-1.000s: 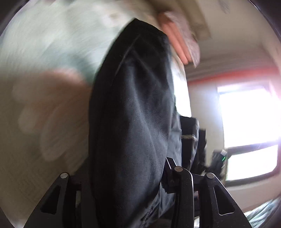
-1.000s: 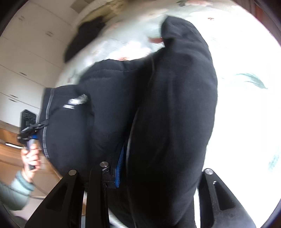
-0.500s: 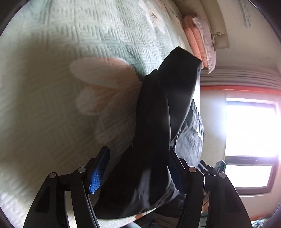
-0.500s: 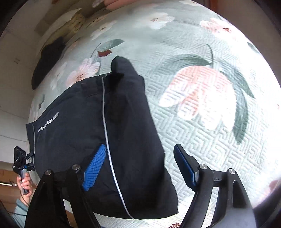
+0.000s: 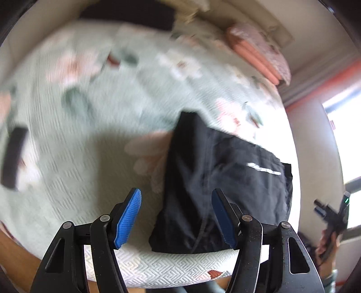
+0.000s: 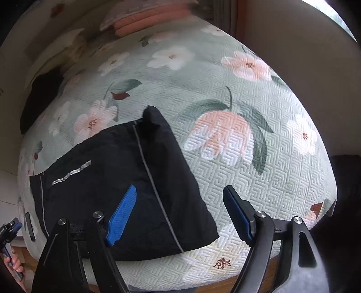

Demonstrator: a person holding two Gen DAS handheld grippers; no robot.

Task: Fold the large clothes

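A black garment (image 6: 112, 171) with thin grey piping and a white logo lies folded flat on the floral green bedspread (image 6: 248, 180), close to the bed's near edge. My right gripper (image 6: 180, 216) hangs above its right half, open, with nothing between the blue pads (image 6: 121, 214). The left wrist view is blurred. It shows the same garment (image 5: 225, 175) below my left gripper (image 5: 176, 216), which is also open and empty, well above the cloth. A hand (image 6: 13, 266) holding the left gripper shows at the lower left of the right wrist view.
A folded pink blanket (image 6: 146, 20) lies at the head of the bed and a dark cloth (image 6: 42, 94) at its far left side. A small dark bar-shaped object (image 5: 13, 157) rests on the bedspread to the left. A bright window (image 5: 347, 135) is on the right.
Both grippers were shut on the lifted black garment; they opened, let it drop flat on the bed, and rose well above it.
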